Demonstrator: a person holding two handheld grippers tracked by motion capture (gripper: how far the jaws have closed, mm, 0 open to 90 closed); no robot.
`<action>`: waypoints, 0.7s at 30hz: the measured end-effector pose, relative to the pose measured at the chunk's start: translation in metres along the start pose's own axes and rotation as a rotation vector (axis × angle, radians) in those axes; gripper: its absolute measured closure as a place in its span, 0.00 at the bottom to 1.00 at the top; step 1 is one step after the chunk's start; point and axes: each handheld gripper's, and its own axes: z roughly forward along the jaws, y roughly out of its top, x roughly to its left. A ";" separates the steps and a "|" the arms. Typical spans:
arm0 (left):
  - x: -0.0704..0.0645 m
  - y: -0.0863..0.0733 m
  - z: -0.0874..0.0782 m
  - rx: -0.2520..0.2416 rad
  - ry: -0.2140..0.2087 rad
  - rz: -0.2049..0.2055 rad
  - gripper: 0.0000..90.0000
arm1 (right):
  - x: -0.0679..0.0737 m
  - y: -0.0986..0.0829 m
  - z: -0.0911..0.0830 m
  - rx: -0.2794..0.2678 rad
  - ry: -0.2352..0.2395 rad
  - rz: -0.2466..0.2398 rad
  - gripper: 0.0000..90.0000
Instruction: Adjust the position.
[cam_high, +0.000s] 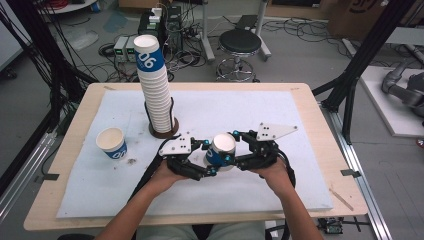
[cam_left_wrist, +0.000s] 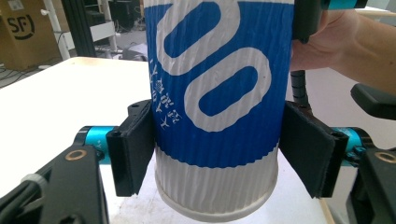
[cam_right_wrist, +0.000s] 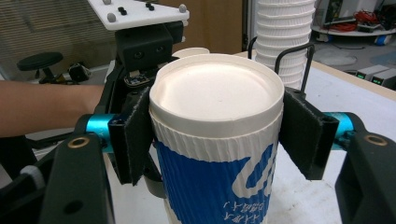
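Observation:
A blue-and-white ribbed paper cup is held just above the white mat, in front of the person. My left gripper is shut on it, its pads pressing both sides near the white band. From the other side my right gripper is shut on the same cup, just below the white rimmed end. That white end points up in the high view. Both hands are close together.
A tall stack of matching cups stands in a wire holder on a brown base, behind and left of the hands. One loose cup stands upright at the left. The white mat covers the wooden table.

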 end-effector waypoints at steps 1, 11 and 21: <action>0.000 0.000 -0.001 0.003 0.000 0.002 0.33 | 0.000 0.000 0.000 -0.001 0.003 -0.002 0.36; 0.000 0.005 -0.005 0.041 -0.010 -0.010 0.34 | -0.003 0.000 0.001 -0.040 -0.006 0.043 0.20; 0.006 0.024 -0.013 0.177 -0.008 0.006 0.35 | -0.005 0.024 -0.016 0.031 0.018 -0.027 0.20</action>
